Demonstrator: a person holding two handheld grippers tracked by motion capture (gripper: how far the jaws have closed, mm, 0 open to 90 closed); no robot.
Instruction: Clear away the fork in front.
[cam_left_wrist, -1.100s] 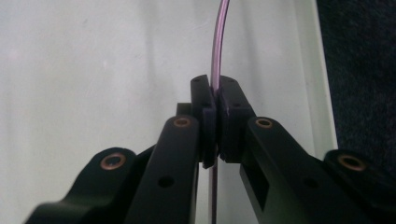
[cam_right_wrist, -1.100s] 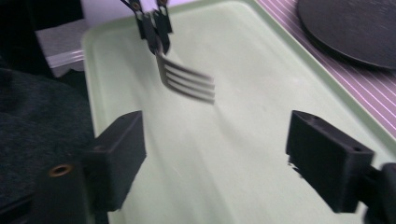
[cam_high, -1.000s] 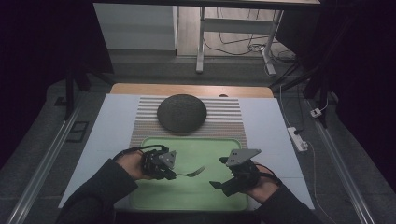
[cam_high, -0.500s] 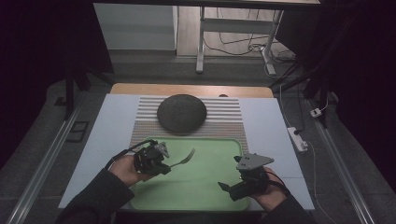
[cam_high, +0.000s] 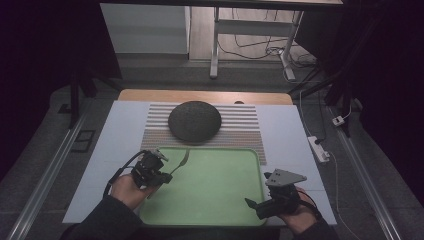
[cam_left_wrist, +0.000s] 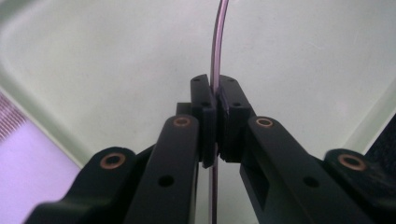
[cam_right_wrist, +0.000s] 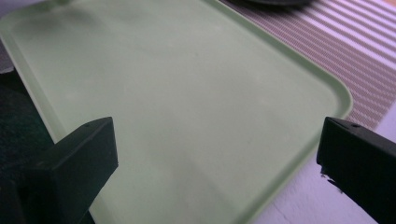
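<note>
My left gripper (cam_high: 161, 176) hovers over the left part of the green tray (cam_high: 220, 187), shut on the handle of a thin metal utensil (cam_high: 181, 161), a fork or spoon whose head I cannot make out. The utensil points away toward the tray's far edge. In the left gripper view the handle (cam_left_wrist: 219, 37) shows edge-on, pinched in my left gripper (cam_left_wrist: 217, 100) above the tray (cam_left_wrist: 303, 56). My right gripper (cam_high: 254, 205) stands open at the tray's front right corner. The right gripper view shows its jaws (cam_right_wrist: 217, 140) wide apart over the bare tray (cam_right_wrist: 177, 93).
A dark round plate (cam_high: 194, 120) lies on a striped mat (cam_high: 240, 132) behind the tray. The mat (cam_right_wrist: 345, 56) borders the tray's far side. A white power strip (cam_high: 318, 148) lies off the table's right edge.
My left gripper has carried the utensil left and swung its tip toward the far edge. My right gripper has drawn back to the right front corner.
</note>
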